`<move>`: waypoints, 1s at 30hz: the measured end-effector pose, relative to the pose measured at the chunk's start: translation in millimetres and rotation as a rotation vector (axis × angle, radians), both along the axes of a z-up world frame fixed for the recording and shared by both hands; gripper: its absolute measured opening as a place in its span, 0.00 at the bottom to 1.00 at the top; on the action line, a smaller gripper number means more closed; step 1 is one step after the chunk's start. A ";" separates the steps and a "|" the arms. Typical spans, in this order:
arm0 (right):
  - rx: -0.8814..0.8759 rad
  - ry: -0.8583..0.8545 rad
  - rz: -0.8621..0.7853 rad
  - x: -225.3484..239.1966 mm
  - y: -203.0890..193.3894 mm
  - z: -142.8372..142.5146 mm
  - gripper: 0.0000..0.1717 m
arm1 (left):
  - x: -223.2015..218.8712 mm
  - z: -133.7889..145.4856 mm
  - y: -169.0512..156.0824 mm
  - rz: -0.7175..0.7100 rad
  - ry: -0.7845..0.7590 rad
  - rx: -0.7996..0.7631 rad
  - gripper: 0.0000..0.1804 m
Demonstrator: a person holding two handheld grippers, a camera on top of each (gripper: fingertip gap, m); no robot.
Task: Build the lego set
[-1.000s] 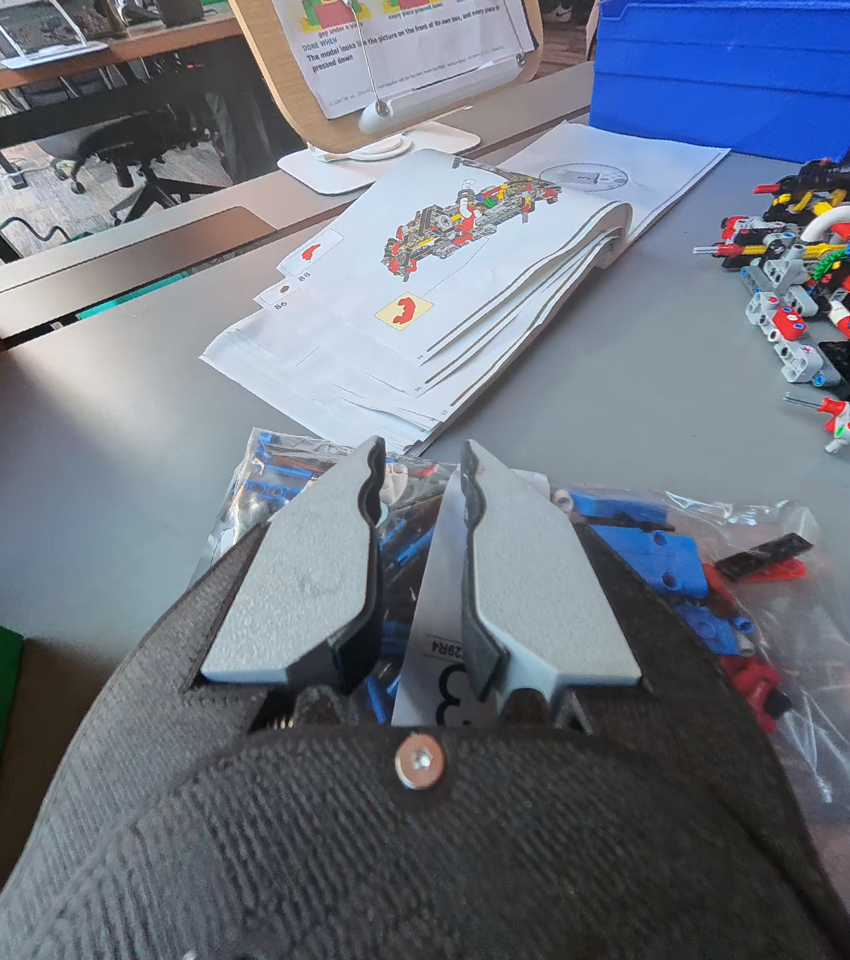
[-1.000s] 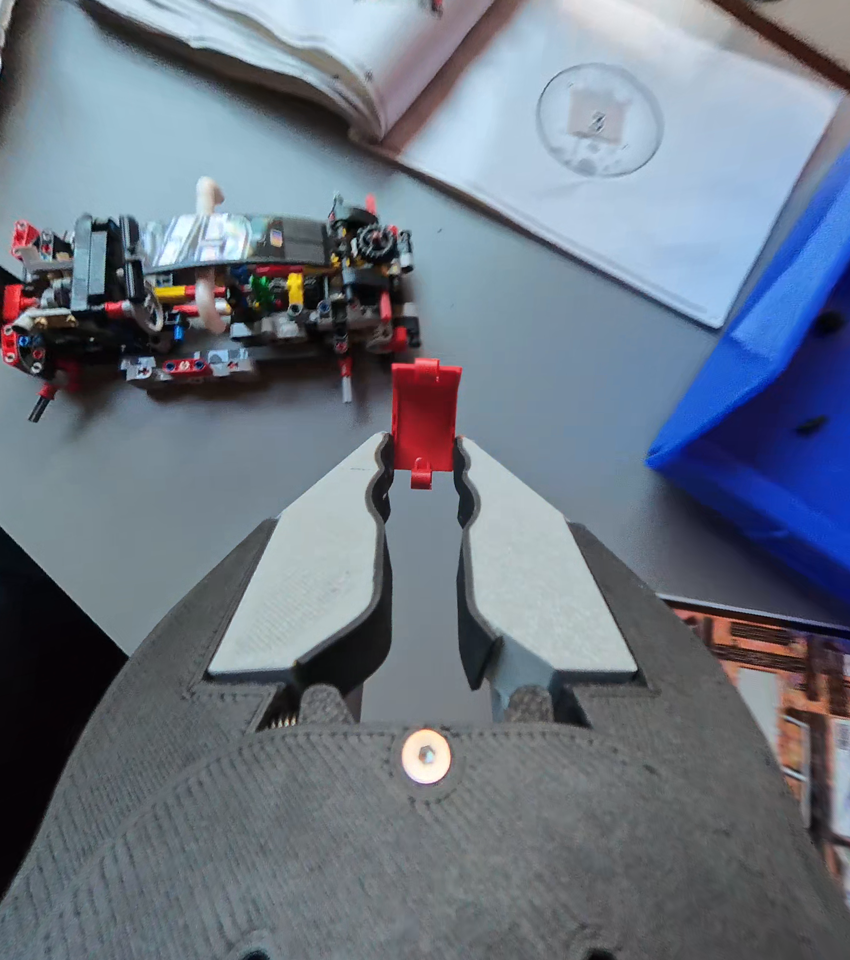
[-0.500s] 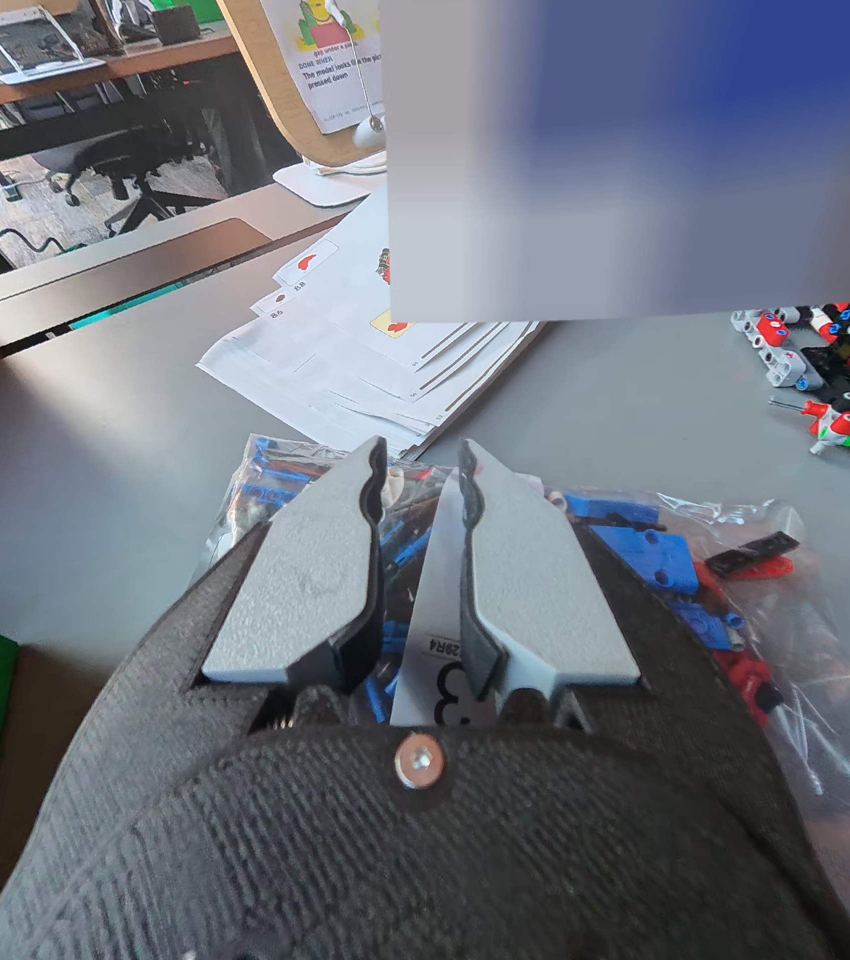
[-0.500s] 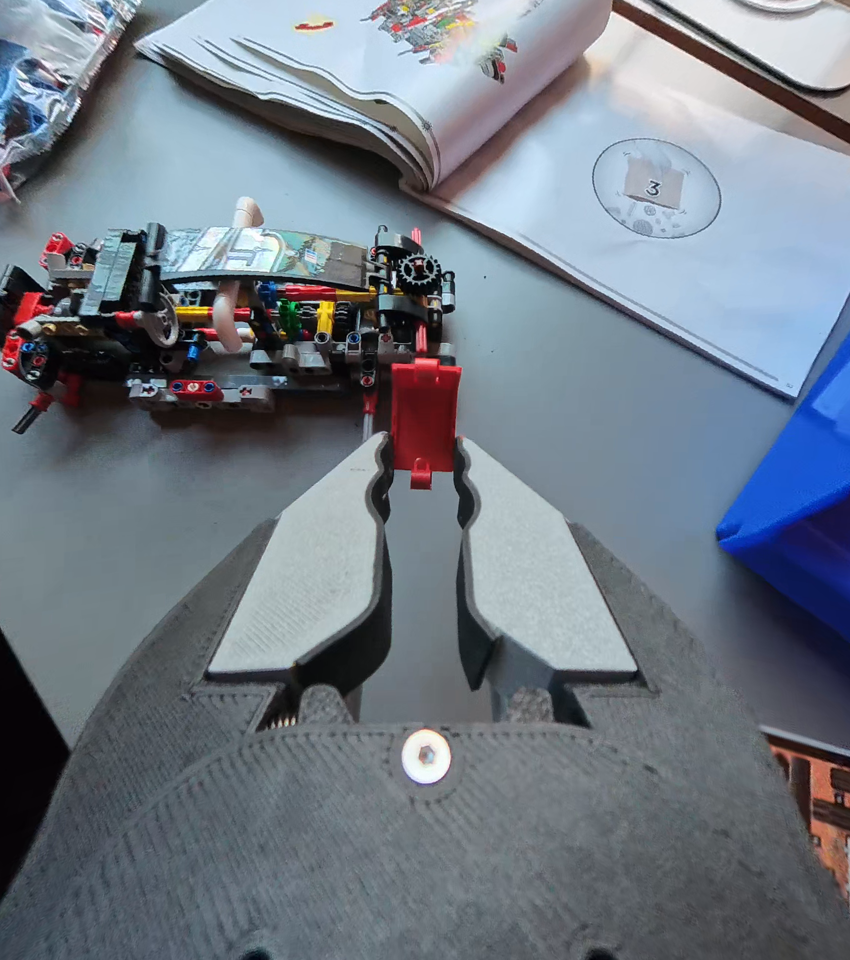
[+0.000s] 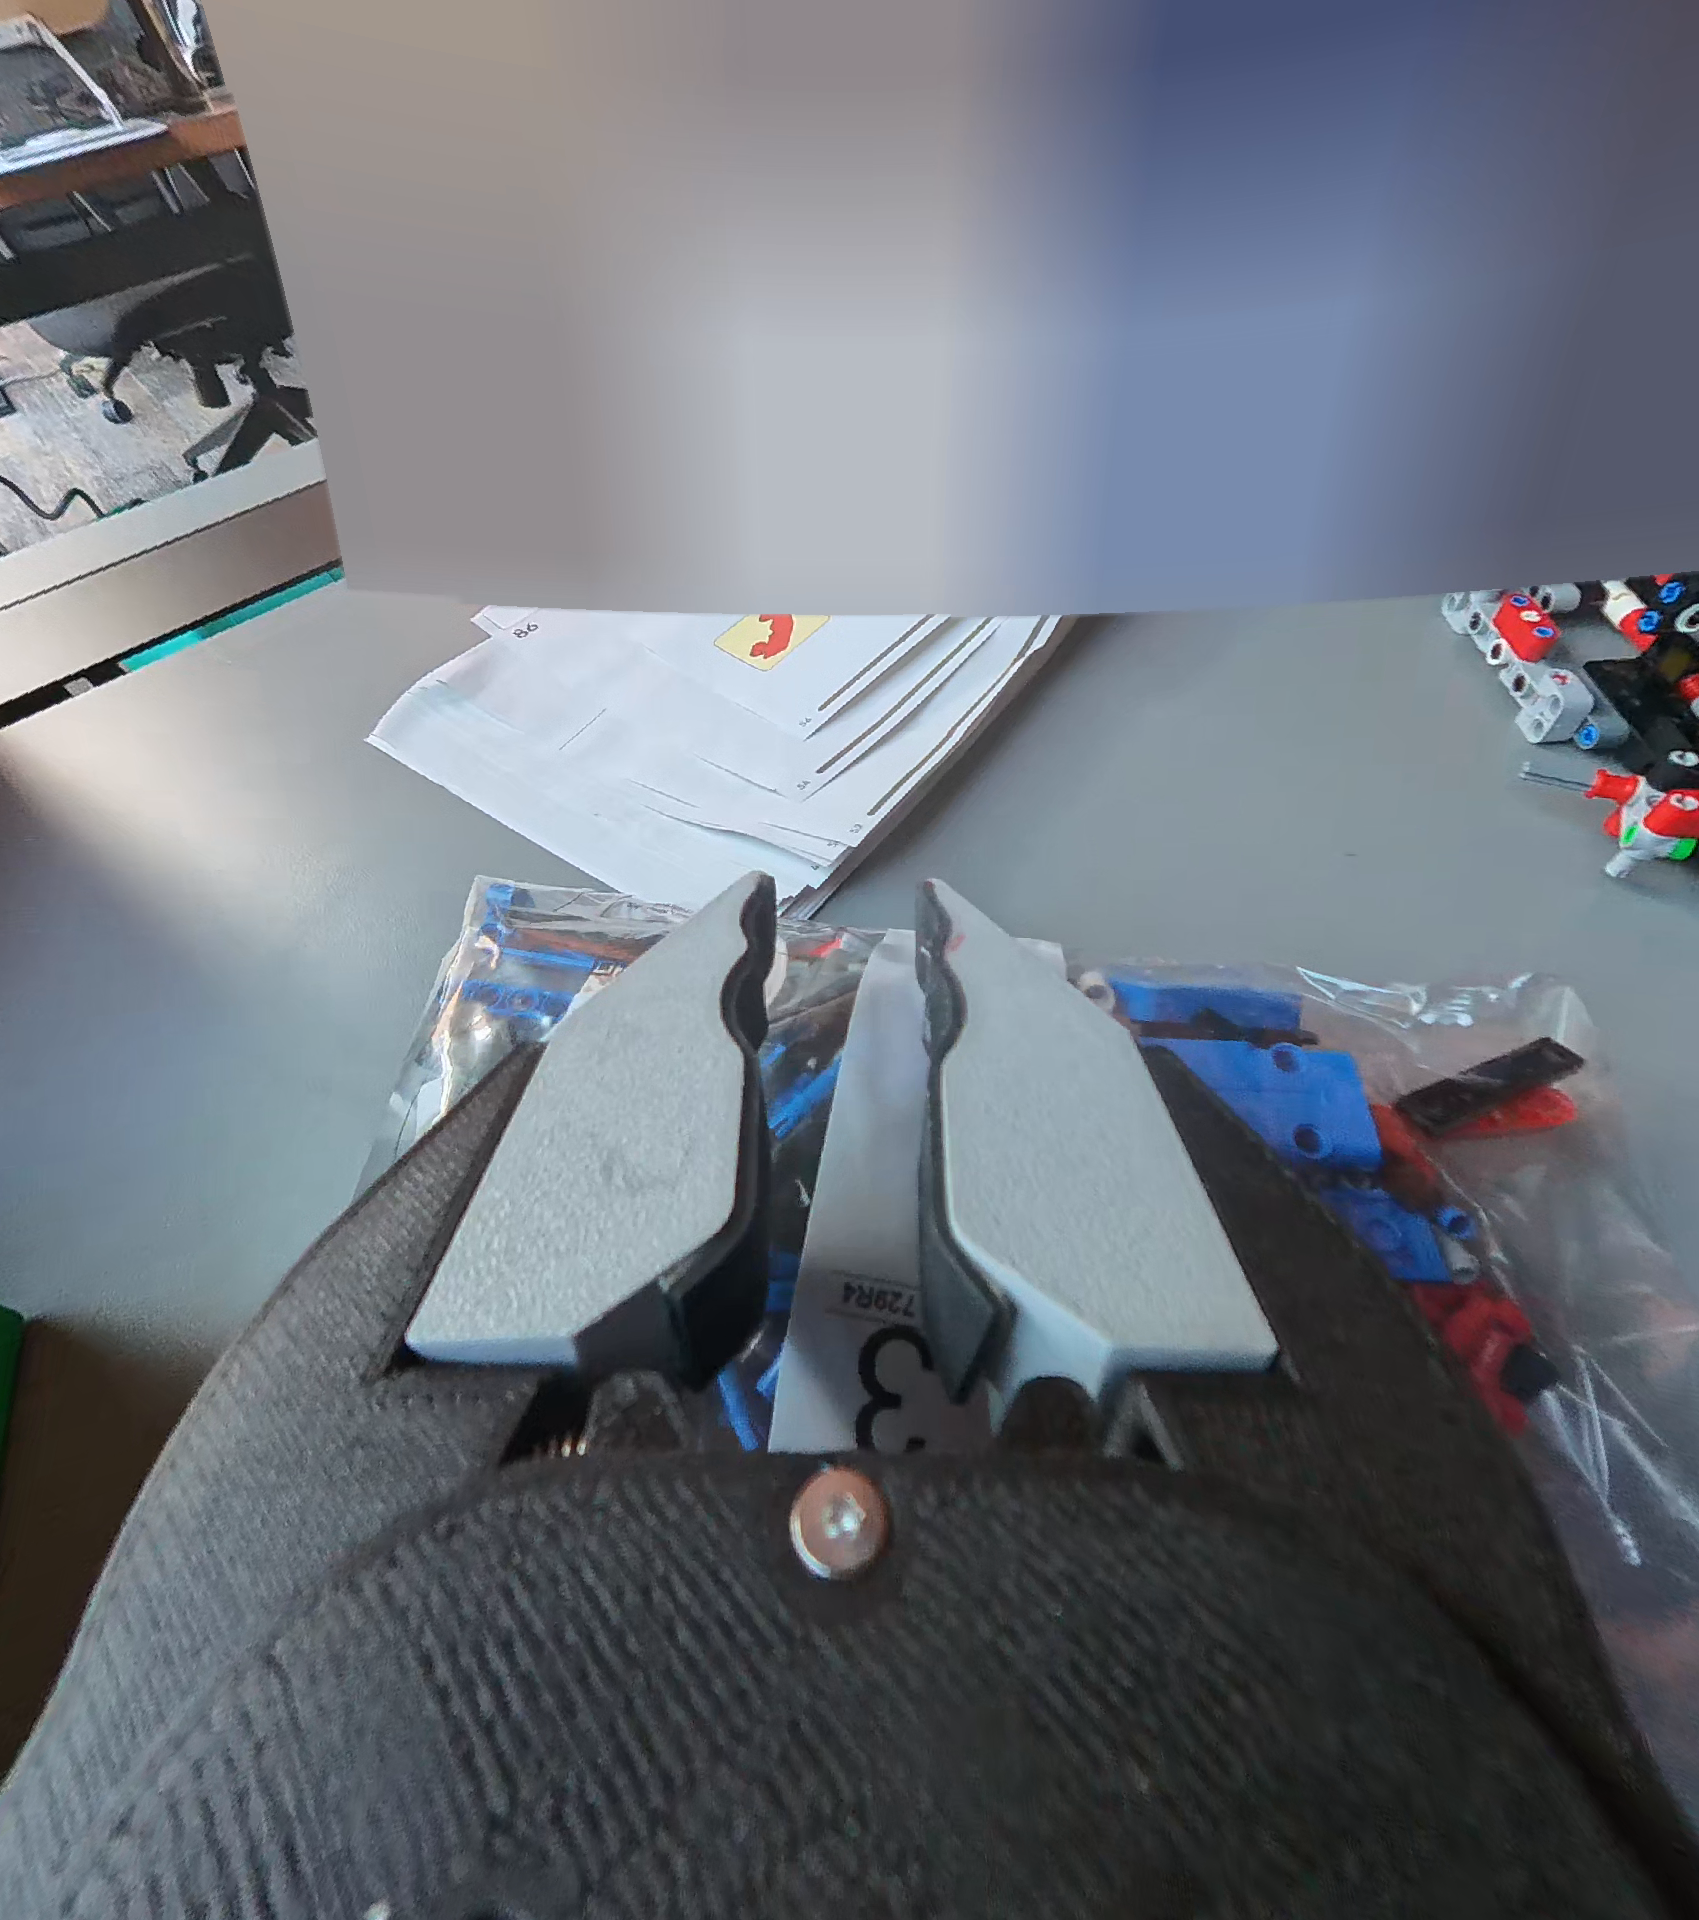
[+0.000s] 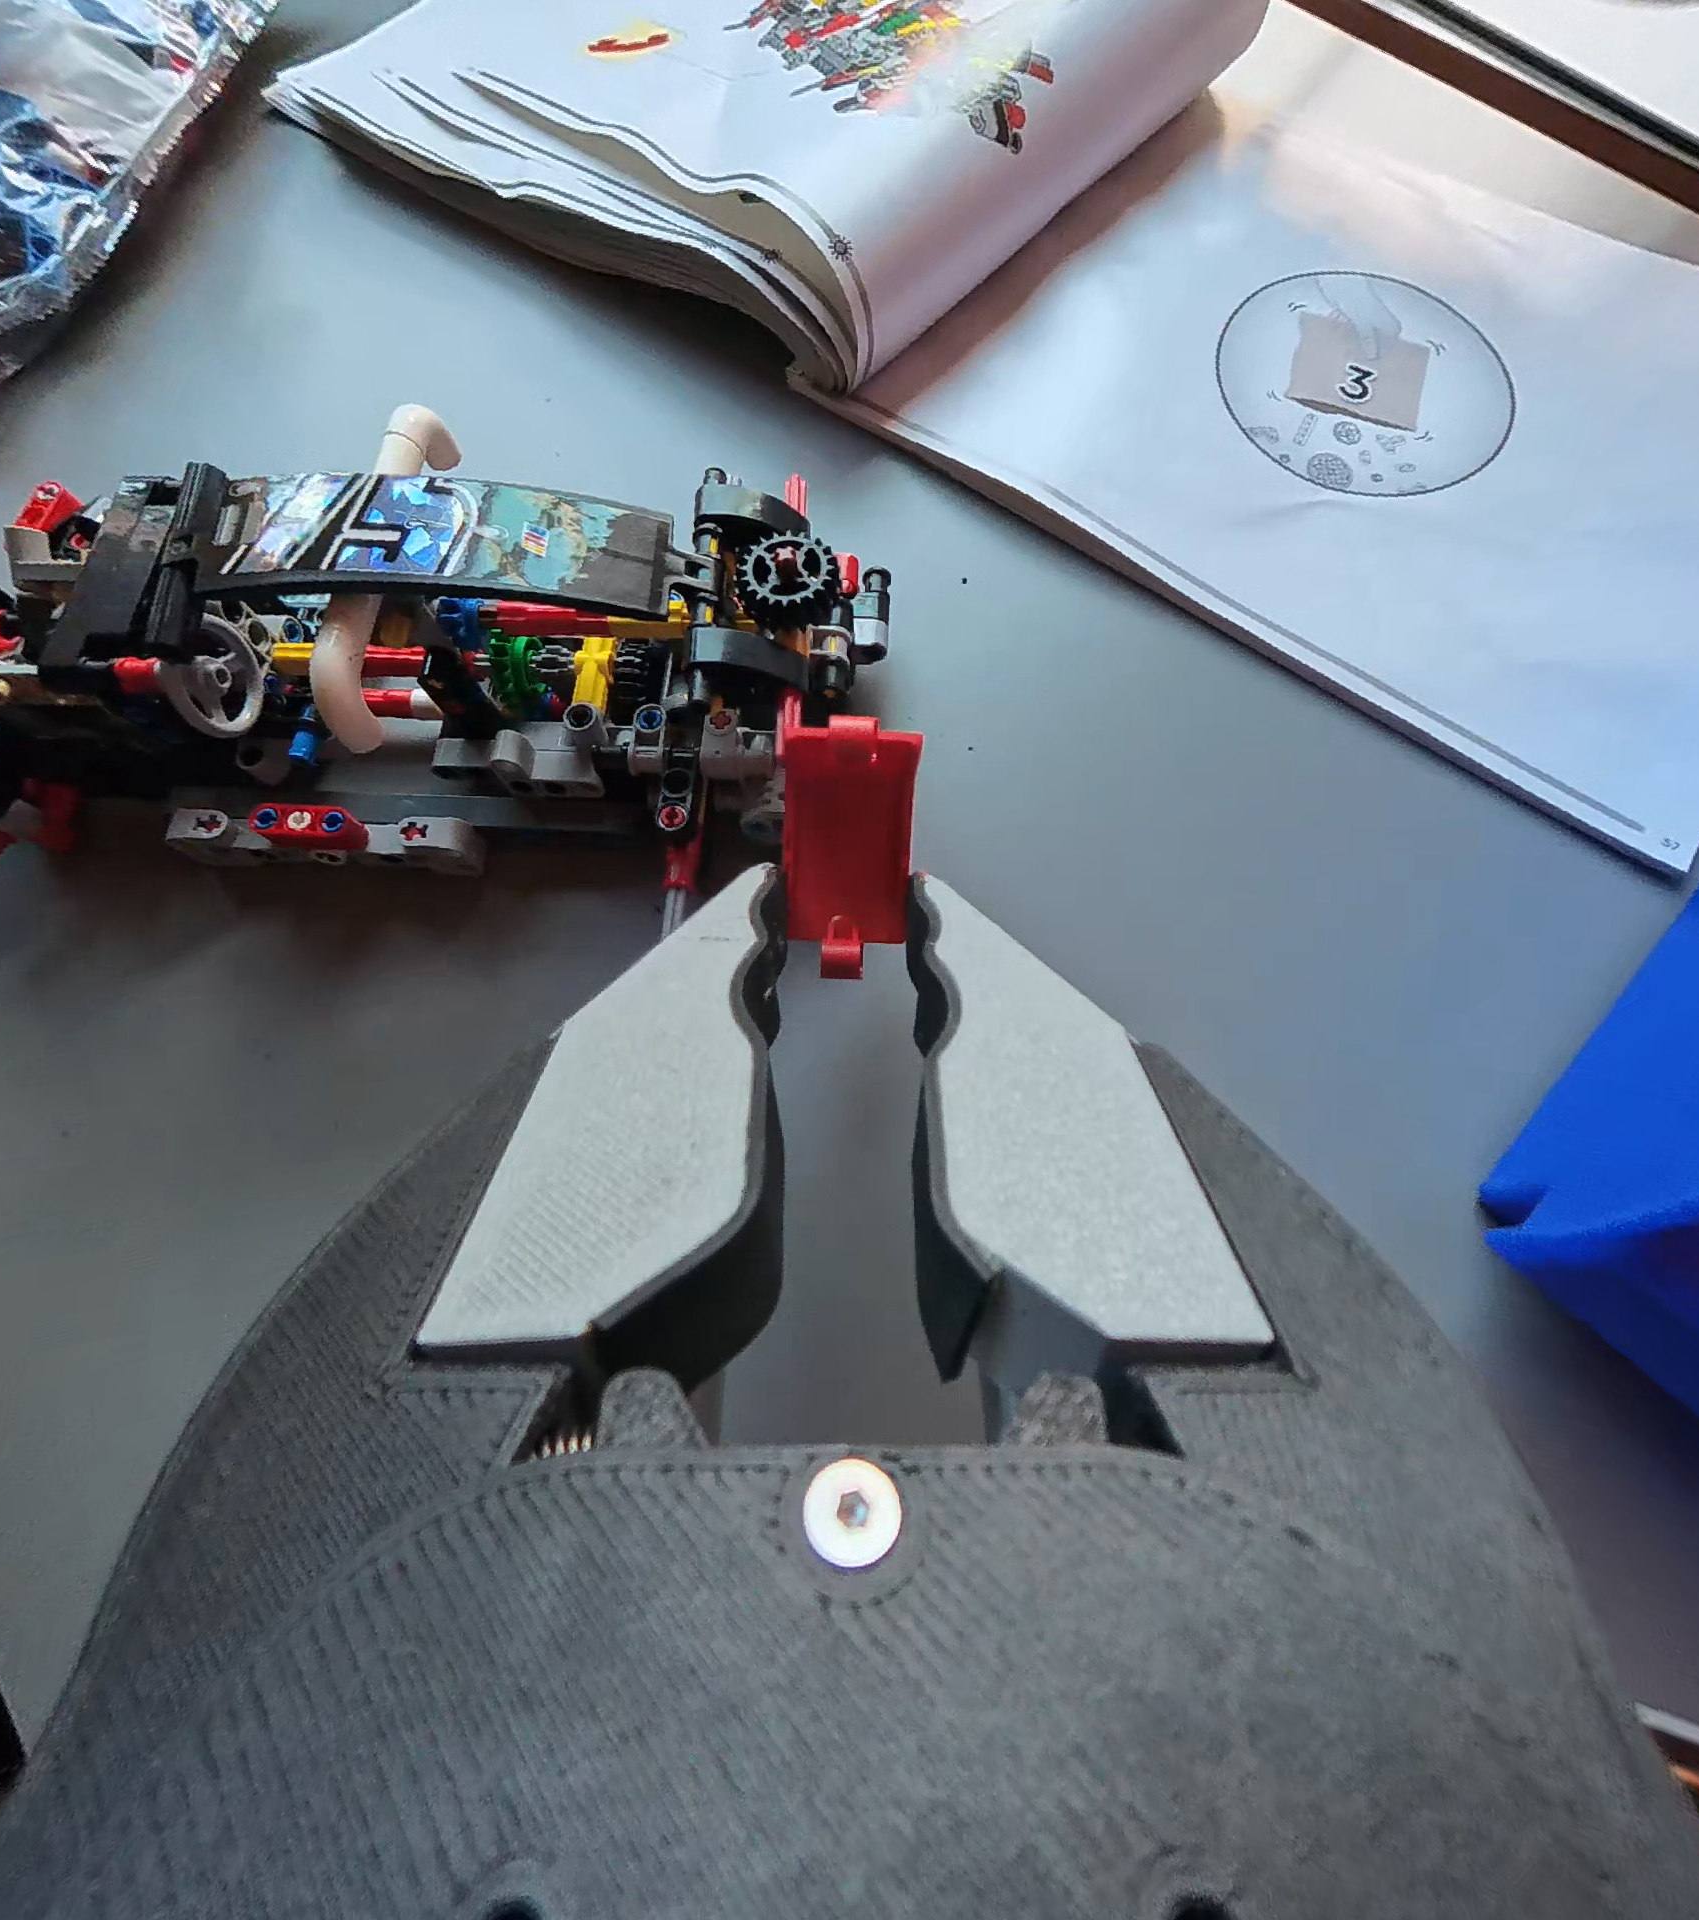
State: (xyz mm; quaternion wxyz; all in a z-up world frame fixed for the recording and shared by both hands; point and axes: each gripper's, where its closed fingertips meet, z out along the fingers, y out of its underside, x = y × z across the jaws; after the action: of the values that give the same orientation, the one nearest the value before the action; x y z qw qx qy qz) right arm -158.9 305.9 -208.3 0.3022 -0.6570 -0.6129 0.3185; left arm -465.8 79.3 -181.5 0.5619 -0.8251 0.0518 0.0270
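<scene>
Tongs (image 6: 845, 914): grey wedge fingers, wavy black pads, ribbed black body, silver screw.

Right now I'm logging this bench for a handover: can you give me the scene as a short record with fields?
surface: grey table
left claw: open above a clear bag of blue, red and black pieces, nothing gripped
right claw: shut on a red plastic panel, pads pressing its two sides
beside the panel: part-built brick vehicle
behind: open instruction booklet
right edge: blue bin
</scene>
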 end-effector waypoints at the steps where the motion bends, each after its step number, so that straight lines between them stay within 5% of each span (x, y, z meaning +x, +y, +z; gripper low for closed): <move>1: 0.000 -0.001 -0.006 2.2 0.6 -0.1 0.12 | 0.0 -0.3 -0.1 0.000 0.000 -0.002 0.13; 17: 0.048 0.034 0.137 27.9 -54.5 9.5 0.12 | 7.8 11.6 -9.6 0.020 0.107 -0.060 0.17; 24: 0.070 -0.082 0.131 38.2 -60.9 -9.1 0.12 | 150.9 55.8 -15.2 -0.249 -0.180 -0.138 0.26; 30: 0.062 -0.144 0.150 33.3 -65.7 -22.5 0.11 | 235.7 25.7 30.6 -0.318 -0.213 -0.203 0.34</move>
State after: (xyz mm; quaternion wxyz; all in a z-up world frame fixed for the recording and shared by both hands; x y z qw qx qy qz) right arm -125.6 240.2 -230.8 0.2527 -0.6208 -0.6901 0.2731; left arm -230.1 109.9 -155.8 0.4754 -0.8571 0.1241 -0.1548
